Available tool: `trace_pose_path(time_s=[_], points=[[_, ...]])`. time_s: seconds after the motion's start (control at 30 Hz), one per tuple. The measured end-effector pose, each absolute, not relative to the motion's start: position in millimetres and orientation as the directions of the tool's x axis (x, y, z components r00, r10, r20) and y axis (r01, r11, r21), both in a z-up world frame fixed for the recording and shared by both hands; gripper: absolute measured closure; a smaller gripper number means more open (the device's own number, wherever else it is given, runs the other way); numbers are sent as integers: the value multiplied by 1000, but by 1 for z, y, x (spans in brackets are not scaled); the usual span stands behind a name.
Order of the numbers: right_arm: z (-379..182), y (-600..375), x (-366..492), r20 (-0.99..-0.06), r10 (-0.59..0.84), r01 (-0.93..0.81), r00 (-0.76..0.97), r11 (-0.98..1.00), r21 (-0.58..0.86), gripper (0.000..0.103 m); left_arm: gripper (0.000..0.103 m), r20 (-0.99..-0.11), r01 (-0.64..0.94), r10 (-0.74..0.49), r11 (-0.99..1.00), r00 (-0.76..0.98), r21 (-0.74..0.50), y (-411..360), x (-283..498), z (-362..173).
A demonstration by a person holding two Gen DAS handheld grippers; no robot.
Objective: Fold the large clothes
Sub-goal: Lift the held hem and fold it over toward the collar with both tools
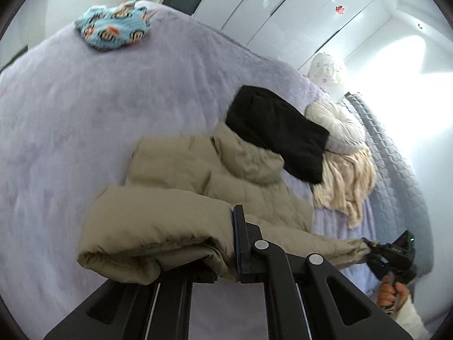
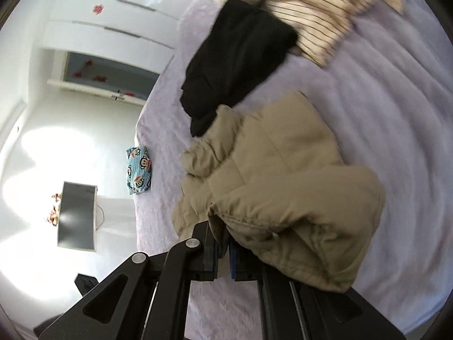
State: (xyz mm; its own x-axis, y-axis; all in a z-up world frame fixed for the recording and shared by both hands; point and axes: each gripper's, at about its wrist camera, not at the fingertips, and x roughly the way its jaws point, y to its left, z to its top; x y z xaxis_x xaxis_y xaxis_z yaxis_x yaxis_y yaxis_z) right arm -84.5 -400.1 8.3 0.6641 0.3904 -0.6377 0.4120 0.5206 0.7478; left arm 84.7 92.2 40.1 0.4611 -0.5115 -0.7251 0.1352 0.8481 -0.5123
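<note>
A khaki padded hooded jacket (image 1: 198,170) lies on the lavender bedspread (image 1: 70,113), its lower part lifted off the bed. My left gripper (image 1: 230,243) is shut on one folded corner of the jacket's hem. My right gripper (image 2: 223,243) is shut on the other corner of the jacket (image 2: 283,175). In the left wrist view the right gripper (image 1: 376,250) shows at the lower right, pinching the hem, with a hand below it. The jacket's hood points toward a black garment (image 1: 277,130).
A black garment (image 2: 237,56), a striped cream cloth (image 1: 345,178) and a white fluffy item (image 1: 337,127) are piled beyond the jacket. A blue monkey-print cloth (image 1: 113,28) lies at the bed's far side. White wardrobe doors (image 1: 297,14) and a wall screen (image 2: 76,215) surround the bed.
</note>
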Motion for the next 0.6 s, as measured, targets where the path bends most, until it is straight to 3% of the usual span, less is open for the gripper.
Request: trace_pose_path(time_s=[0.2,0.6], points=[[-15,-425,-5,-676,430,390,599,581,714,97,94,-771,96,-425,895,474,-435,66,149,18],[-115,-433,97,-767,395,470,507,619,629,97,93,-865,63,-295,953,406,-295,37,242,-92]])
